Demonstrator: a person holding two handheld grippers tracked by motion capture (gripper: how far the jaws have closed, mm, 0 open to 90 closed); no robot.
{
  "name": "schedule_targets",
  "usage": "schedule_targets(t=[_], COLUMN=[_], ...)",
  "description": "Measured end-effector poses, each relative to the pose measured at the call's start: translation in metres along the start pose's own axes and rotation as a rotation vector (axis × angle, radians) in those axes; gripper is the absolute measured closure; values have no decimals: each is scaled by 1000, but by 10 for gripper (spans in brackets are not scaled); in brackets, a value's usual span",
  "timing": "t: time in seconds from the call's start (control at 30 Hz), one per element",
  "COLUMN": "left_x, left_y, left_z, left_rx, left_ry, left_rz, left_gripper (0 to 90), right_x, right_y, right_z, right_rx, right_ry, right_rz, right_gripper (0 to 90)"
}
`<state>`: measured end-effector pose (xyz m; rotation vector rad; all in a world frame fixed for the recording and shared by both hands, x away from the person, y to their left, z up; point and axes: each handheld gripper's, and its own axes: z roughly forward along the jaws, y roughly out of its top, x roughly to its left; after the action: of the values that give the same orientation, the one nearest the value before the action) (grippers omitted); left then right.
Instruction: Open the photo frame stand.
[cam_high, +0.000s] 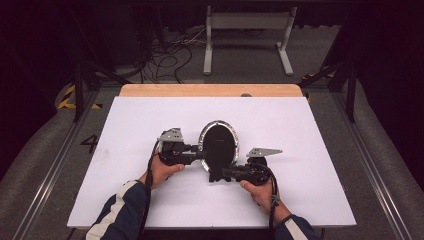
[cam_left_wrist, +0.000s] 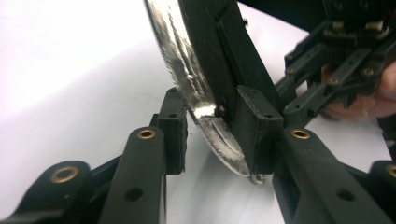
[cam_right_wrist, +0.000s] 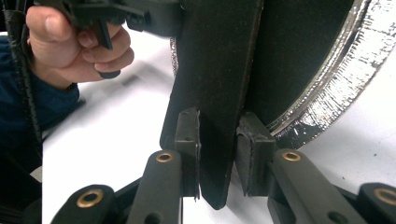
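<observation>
An oval frame (cam_high: 218, 142) with a black back and a crinkled silver rim (cam_left_wrist: 187, 70) lies face down mid-table. My left gripper (cam_high: 202, 154) comes in from the left and is shut on the frame's edge: in the left gripper view (cam_left_wrist: 212, 126) one pad presses the silver rim and the other the black back. My right gripper (cam_high: 214, 175) comes in from the right at the frame's near end. It (cam_right_wrist: 217, 149) is shut on the black stand leg (cam_right_wrist: 215, 93) of the frame's back. The frame's front face is hidden.
A white board (cam_high: 300, 190) covers the table, with a wooden strip (cam_high: 210, 90) along its far edge. Beyond the table stand a white metal support (cam_high: 247, 30) and loose cables (cam_high: 170, 55) on the floor. Both forearms enter from the near edge.
</observation>
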<state>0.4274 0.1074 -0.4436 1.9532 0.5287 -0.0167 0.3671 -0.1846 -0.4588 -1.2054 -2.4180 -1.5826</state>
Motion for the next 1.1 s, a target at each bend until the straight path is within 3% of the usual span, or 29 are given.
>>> schedule_targets(t=[0.1,0.23,0.3,0.57,0.87,1.0,1.1], left_x=[-1,-8,-10,-14,-23,-21,-25], left_y=[0,-3,-3,-1,4,3,4], left_z=[0,10,12,11,4,3,3], left_rx=[1,58,55,41,2,-11,-6], left_ry=[4,9,25,43,157,167,192], left_rz=[0,33,61,85,160,166,200], left_gripper=[642,590,577,609,705,723,722], right_x=[0,1,2,3,8,9,9], right_y=[0,0,1,1,5,6,6], right_z=[0,0,0,-2,-6,-7,-7], right_rx=[-2,1,1,-1,-21,-25,-23], right_ry=[-2,-8,-16,-37,-40,-40,-39], right_rz=[-2,-7,-12,-31,-69,-79,-81], right_gripper=[729,728,727,733,741,739,738])
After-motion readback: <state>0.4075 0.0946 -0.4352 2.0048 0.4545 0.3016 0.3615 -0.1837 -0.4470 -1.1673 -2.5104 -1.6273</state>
